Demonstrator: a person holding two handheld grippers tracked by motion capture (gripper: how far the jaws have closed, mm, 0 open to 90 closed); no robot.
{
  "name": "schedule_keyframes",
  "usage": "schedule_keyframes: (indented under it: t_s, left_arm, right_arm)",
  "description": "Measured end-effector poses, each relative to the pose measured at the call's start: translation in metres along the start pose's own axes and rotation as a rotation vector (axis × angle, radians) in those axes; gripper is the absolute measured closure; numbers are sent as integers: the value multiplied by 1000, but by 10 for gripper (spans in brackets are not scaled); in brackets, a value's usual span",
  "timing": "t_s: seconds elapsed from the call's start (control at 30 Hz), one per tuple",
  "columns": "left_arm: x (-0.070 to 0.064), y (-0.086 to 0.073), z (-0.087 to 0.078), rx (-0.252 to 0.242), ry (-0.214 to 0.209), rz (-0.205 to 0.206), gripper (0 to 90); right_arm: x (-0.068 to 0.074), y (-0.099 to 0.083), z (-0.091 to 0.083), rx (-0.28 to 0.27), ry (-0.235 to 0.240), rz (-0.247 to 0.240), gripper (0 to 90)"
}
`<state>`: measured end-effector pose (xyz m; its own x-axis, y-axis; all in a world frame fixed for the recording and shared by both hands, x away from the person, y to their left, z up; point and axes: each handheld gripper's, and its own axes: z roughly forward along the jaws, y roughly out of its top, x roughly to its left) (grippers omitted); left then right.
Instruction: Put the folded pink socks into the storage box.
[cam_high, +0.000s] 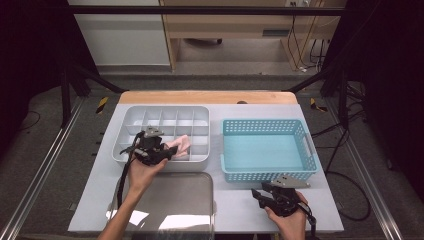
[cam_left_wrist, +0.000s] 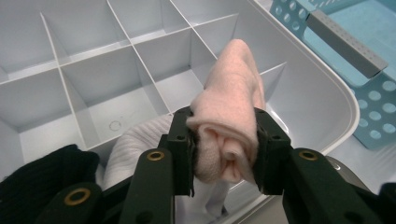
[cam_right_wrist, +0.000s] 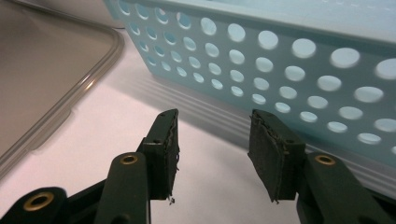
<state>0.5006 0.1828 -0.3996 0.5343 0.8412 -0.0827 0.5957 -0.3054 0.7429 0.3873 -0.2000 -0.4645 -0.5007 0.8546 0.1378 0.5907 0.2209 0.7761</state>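
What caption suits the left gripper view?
Left claw grips a rolled pink sock over the white divided organizer.

Floor: grey carpet (cam_high: 50, 165) — black cables (cam_high: 350, 197) trailing at right.
Far wall: white panel (cam_high: 120, 37) beside wooden furniture (cam_high: 225, 25).
Frame: dark metal bar (cam_high: 200, 10) overhead.

The left gripper (cam_high: 159, 150) is held forward on an outstretched forearm, its fingers (cam_left_wrist: 182, 140) pinched together with something soft between them; the right gripper (cam_high: 265, 196) sits low and near the person, fingers (cam_right_wrist: 163, 149) parted and holding nothing, pointing to the left.
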Motion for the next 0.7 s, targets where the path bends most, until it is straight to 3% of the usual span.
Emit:
schedule_keyframes:
  t_s: [0.2,0.27,0.5,0.7]
  left_arm:
    - [-9,0,14,82,36,53,636]
    - [-10,-1,17,99,42,53,640]
    - [-19,2,18,160,89,99,653]
    - [-20,7,23,201,91,102,655]
  right_arm:
    - [0,0,3,11,7,-4,530]
    - [0,0,3,13,9,-3,531]
    - [-3,0,4,23,12,6,532]
    - [-1,0,6,30,19,4,535]
